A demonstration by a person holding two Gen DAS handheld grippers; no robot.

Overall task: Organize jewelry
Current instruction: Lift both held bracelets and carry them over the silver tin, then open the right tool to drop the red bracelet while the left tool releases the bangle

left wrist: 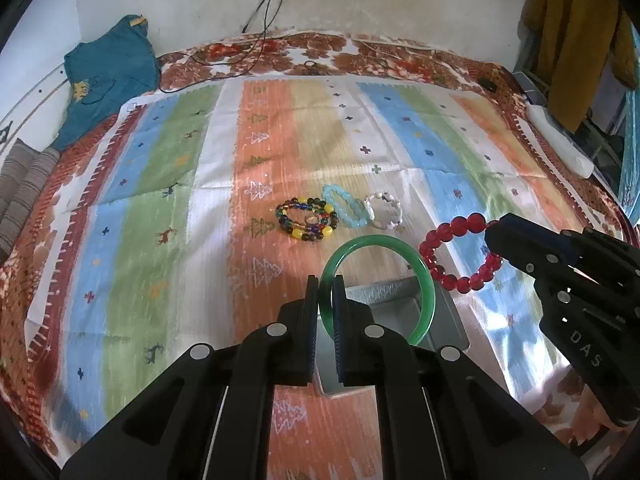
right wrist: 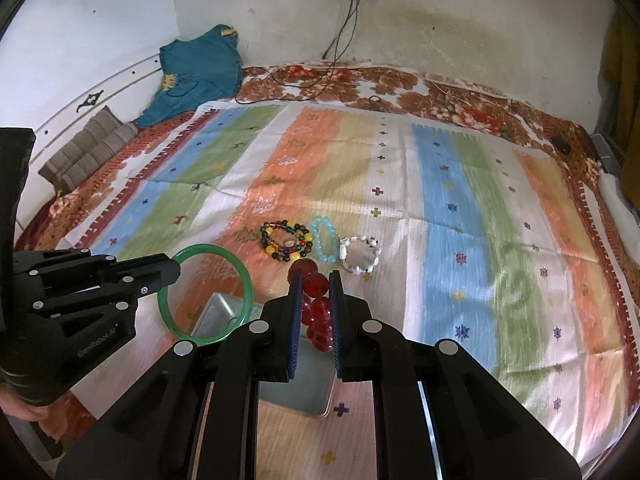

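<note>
Two hand-held tongs hover over a bed covered by a striped cloth (left wrist: pixel 168 184) in orange, blue, green and white. The left tongs (left wrist: pixel 325 312) are clamped on the rim of a green jade-like bangle (left wrist: pixel 424 280), held upright in the air. The right tongs (right wrist: pixel 316 312) are clamped on a red bead bracelet (right wrist: pixel 316 284), which hangs in a loop between them. Both pieces are above an open grey metal tin (right wrist: pixel 308 396) that sits on the cloth near the bed's front edge.

Further back, around the middle of the cloth, three more bracelets lie in a touching row: a multicoloured bead bracelet (left wrist: pixel 306 218), a pale blue bead bracelet (left wrist: pixel 346 206) and a white stone bracelet (left wrist: pixel 384 212).

The step in hand appears to be carrying the two gripped pieces to the tin. The next move probably calls for lowering each over the tin's opening and loosening the tongs one at a time, so the bangle does not strike the beads.
</note>
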